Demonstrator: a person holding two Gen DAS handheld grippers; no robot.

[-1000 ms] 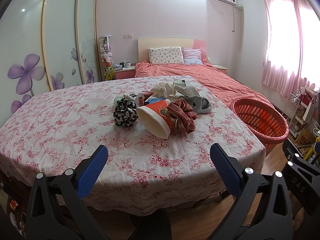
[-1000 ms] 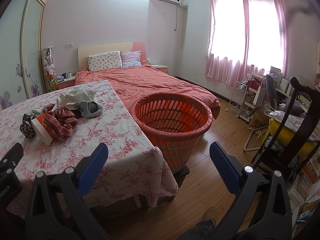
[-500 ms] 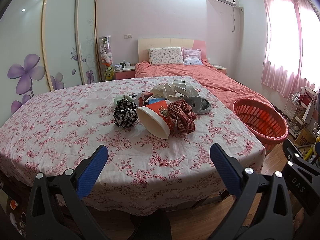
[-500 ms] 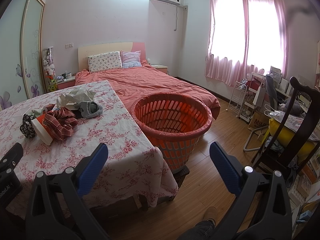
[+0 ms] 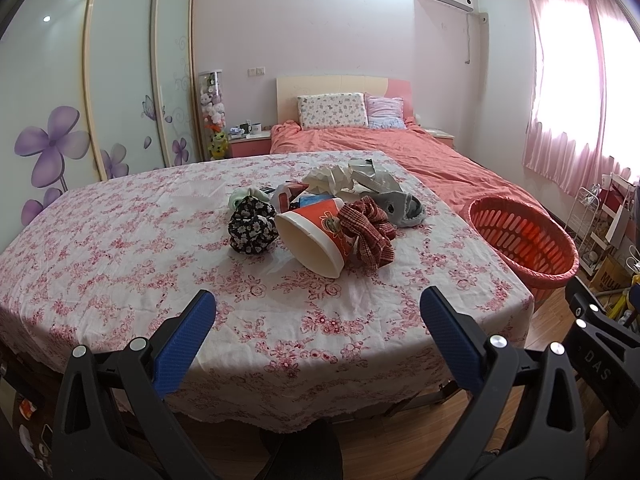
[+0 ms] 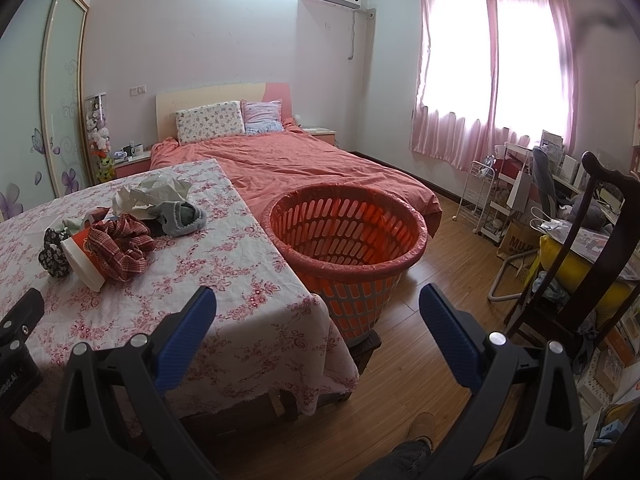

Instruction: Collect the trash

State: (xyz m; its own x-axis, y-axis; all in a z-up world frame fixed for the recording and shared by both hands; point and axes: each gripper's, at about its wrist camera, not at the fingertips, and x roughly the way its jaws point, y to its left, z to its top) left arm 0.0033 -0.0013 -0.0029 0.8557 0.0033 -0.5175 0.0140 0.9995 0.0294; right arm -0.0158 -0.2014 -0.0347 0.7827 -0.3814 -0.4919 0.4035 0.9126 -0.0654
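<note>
A pile of trash lies mid-table on the floral cloth (image 5: 120, 248): a tipped red and white paper cup (image 5: 314, 236), a red plaid cloth (image 5: 370, 232), a black floral scrunchie (image 5: 252, 230), a grey slipper (image 5: 402, 202) and crumpled white paper (image 5: 332, 178). The pile also shows in the right wrist view, with the cup (image 6: 82, 258) at far left. An orange basket (image 6: 346, 240) stands at the table's right edge. My left gripper (image 5: 318, 314) is open and empty, short of the pile. My right gripper (image 6: 318, 314) is open and empty, before the basket.
A bed with a coral cover (image 6: 304, 164) lies behind the table. A dark wooden chair (image 6: 592, 248) and a white rack (image 6: 486, 196) with clutter stand at right on the wood floor. A wardrobe with sliding doors (image 5: 120, 80) lines the left wall.
</note>
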